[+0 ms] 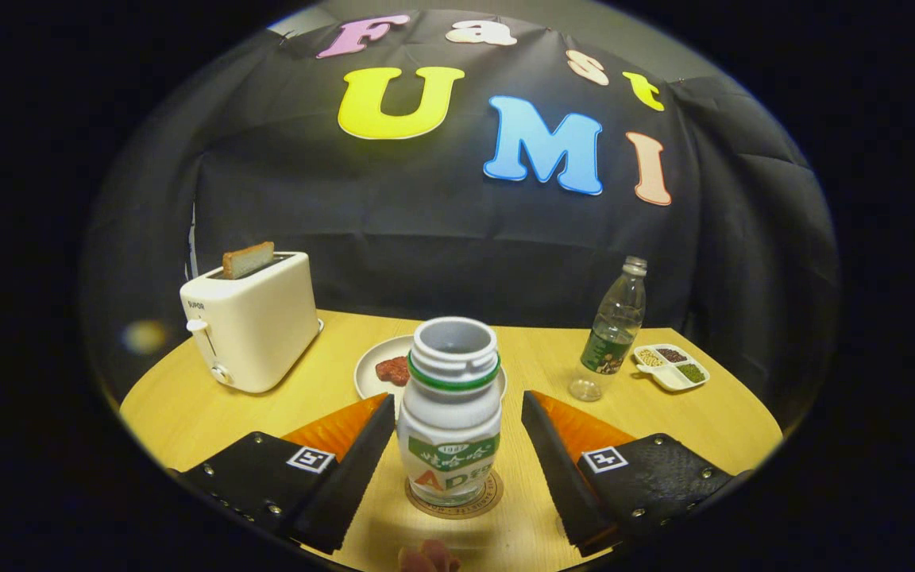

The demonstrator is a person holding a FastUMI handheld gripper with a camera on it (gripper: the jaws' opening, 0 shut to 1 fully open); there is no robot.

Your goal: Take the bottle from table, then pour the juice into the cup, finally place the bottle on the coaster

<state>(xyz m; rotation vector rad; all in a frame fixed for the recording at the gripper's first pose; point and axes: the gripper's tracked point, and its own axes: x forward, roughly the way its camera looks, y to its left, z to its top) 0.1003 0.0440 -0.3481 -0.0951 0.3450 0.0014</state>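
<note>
Right at the near edge of the surface (187, 413), a small pinkish object (428, 558) peeks in, too cut off to identify. Just past it, the gripper (457, 461) sits with its fingers (354, 469) spread wide apart, one on each side of the bottle (451, 413), with clear gaps of bare wood showing between each finger and the bottle's sides. No contact there, neither finger is pressing on it.

And the bottle itself: a stout white one with a green ring under its neck, cap off, mouth open, standing upright. It stands squarely on the round coaster (457, 502), whose brown rim shows all around the base.

Moving on beyond the bottle, a pale plate (374, 367) lies directly behind it, partly hidden, with a dark red piece of food (392, 370) resting on it. Off to the left of the plate stands a cream toaster (252, 322), its lever and knob facing this way, and a slice of toast (248, 259) pokes up out of its slot.

Over on the right, well apart from the white bottle, a clear plastic bottle (612, 334) with a green label stands upright with its cap on. Just beside that, further right, sits a small divided dish (672, 365), its compartments holding different grains or seeds, some dark, some green, some pale.

Behind it all hangs the black cloth wall of the booth.
</note>
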